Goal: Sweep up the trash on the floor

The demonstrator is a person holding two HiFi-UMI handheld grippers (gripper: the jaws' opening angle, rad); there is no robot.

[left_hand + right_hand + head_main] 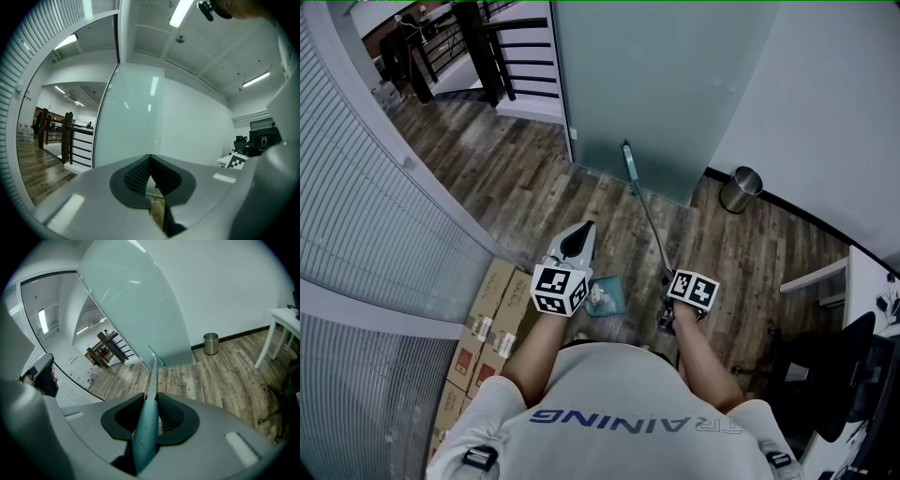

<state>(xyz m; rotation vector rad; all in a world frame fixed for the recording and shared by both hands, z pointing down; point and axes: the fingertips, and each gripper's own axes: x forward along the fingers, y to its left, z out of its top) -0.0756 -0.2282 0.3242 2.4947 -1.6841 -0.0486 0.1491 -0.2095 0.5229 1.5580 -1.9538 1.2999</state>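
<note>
— How are the hands held?

— Both reach out in front of the body. The left gripper (150, 160) points straight ahead, flat, and its jaws are pressed tight together. The right gripper (151, 401) tips down toward the floor (581, 187), and its jaws squeeze the handle of the broom (645, 208).

— What does the broom look like?

— It is long and thin. It has a blue-green grip, a grey pole and a small blue-green head. The head is down on the wood floor, right by the frosted glass wall (656, 84). Down between the two grippers is a blue-green dustpan (611, 302) with white crumpled trash (598, 293) on it.

— How many things are there?

— Two grippers, one broom, one dustpan, and one shiny bin (741, 189) by the white wall.
</note>
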